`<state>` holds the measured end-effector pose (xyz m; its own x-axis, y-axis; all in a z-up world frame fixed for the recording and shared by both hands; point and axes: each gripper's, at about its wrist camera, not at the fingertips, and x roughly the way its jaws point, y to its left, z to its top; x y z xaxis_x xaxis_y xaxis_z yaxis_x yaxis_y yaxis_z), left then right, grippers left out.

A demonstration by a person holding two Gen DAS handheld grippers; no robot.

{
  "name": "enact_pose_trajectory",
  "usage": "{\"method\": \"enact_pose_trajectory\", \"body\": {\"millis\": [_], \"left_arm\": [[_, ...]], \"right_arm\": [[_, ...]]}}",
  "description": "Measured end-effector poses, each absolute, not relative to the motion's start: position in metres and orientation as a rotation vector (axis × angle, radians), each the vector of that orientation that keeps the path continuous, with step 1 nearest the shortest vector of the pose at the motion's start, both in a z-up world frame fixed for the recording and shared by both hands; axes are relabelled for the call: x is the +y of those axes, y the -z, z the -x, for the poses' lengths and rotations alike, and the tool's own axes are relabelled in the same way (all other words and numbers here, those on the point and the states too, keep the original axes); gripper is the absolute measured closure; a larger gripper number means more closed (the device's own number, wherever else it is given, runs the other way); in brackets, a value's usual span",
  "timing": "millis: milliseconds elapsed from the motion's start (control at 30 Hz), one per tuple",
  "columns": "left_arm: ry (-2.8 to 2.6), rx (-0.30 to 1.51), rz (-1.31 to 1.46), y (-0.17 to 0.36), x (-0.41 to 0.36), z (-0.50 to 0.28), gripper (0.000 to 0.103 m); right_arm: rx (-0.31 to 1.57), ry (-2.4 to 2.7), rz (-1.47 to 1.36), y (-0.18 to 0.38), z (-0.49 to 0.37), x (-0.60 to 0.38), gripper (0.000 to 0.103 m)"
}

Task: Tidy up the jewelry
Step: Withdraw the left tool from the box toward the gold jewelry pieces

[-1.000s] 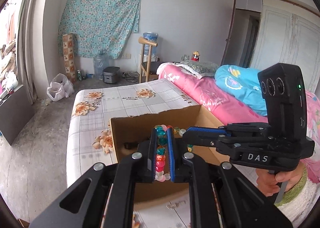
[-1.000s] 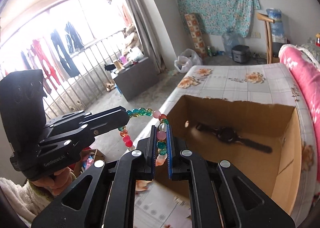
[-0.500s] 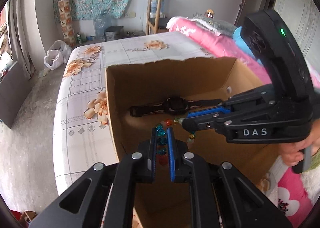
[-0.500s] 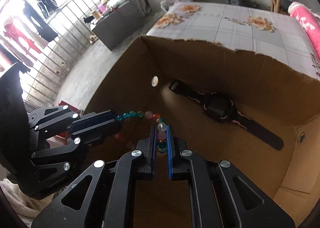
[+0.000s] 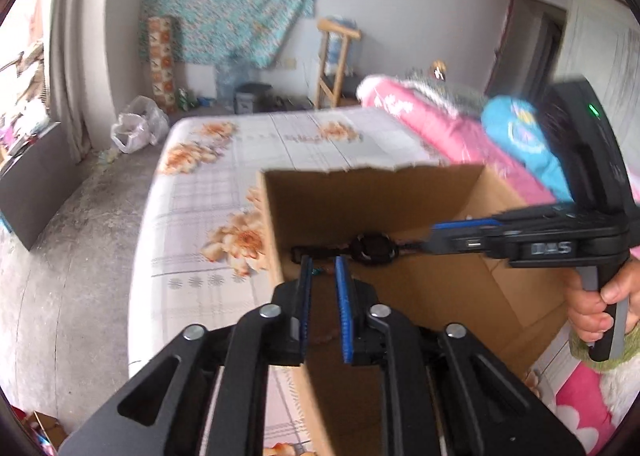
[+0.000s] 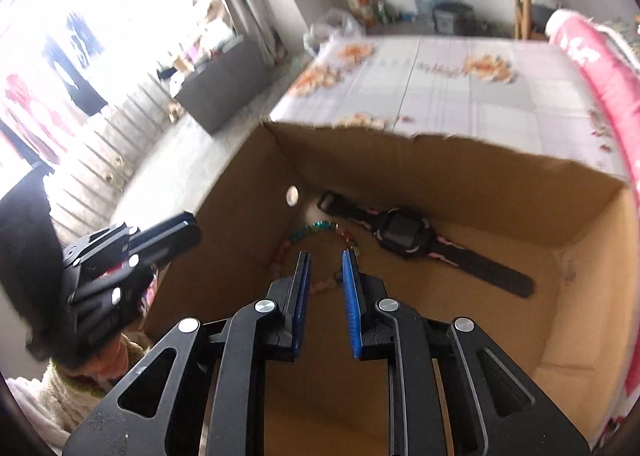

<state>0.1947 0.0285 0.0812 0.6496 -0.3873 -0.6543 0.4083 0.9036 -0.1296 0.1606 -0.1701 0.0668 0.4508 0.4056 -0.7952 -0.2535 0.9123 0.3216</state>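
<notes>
In your left wrist view, the left gripper (image 5: pixel 323 268) sits at lower centre, jaws narrowly apart and opening with nothing pinched; a sliver of the bead bracelet (image 5: pixel 317 271) shows just past the tips inside the cardboard box (image 5: pixel 372 196).

In your right wrist view, the right gripper (image 6: pixel 326 260) is opening too, empty; the bead bracelet (image 6: pixel 310 231) lies on the box (image 6: pixel 440 164) floor just above the tips, left of the watch (image 6: pixel 404 234).

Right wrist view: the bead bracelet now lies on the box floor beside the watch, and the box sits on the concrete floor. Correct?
Not quite. The right wrist view shows the bead bracelet beside the watch, but the cardboard box sits on the floral bedsheet, not the concrete floor.
</notes>
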Motion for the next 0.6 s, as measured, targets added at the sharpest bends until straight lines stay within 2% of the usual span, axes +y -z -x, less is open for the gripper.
{"method": "enact_pose_trajectory", "body": {"millis": [133,200,333,600], "left_arm": [[0.403,0.722,0.053,-0.085,0.055,-0.181,0.070],[0.391,0.758,0.109,-0.077,0.066,-0.178,0.067],[0.400,0.832,0.237,-0.054,0.079,-0.174,0.060],[0.487,0.889,0.321,-0.035,0.064,-0.154,0.061]], "right_arm": [[0.919,-0.361,-0.161,-0.088,-0.120,-0.194,0.079],[0.891,-0.321,-0.156,-0.092,-0.101,-0.204,0.075],[0.839,-0.284,-0.163,-0.094,-0.062,-0.221,0.074],[0.861,-0.220,-0.116,-0.068,-0.043,-0.235,0.072]]}}
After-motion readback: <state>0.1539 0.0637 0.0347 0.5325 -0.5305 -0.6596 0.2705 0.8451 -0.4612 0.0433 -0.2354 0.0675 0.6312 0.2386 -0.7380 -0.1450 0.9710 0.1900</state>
